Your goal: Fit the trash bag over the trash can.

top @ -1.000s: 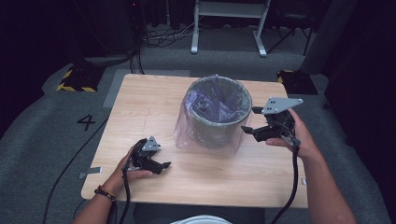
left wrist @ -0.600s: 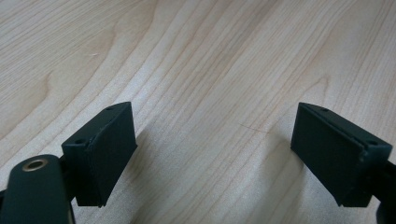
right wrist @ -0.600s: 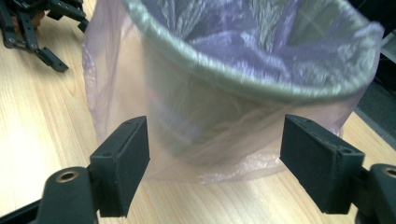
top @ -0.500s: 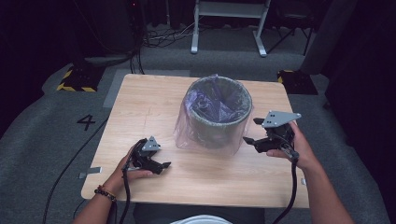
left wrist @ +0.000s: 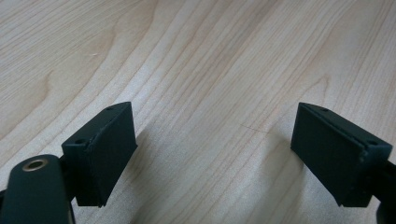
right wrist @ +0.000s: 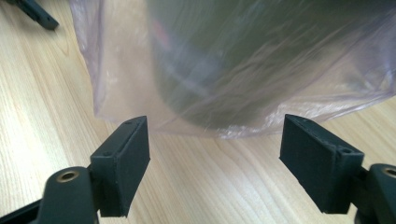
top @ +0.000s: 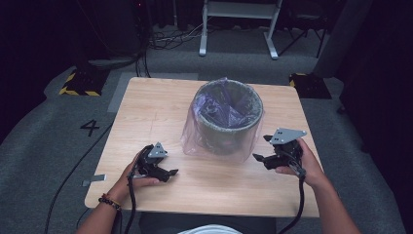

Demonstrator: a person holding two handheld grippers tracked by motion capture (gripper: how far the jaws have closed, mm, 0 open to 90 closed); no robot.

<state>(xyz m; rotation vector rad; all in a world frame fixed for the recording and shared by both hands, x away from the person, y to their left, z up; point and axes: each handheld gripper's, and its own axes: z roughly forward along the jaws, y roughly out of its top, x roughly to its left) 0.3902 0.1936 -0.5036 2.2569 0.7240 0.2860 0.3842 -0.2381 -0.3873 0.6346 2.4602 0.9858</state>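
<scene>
Beside the bin [top: 228, 117], right tongs [top: 265, 155] gape at the bag [right wrist: 243, 112]; thin film may slip; left tongs [top: 168, 170] apart, idle.

In the right gripper view the grey bin [right wrist: 261, 60] is blurred behind the plastic bag [right wrist: 116, 60], and both are cut off by the top edge. In the high view the bin's floor is hidden by bag folds, and both forearms are cropped at the bottom edge. The left tongs [left wrist: 215, 158] are cut off below.
</scene>
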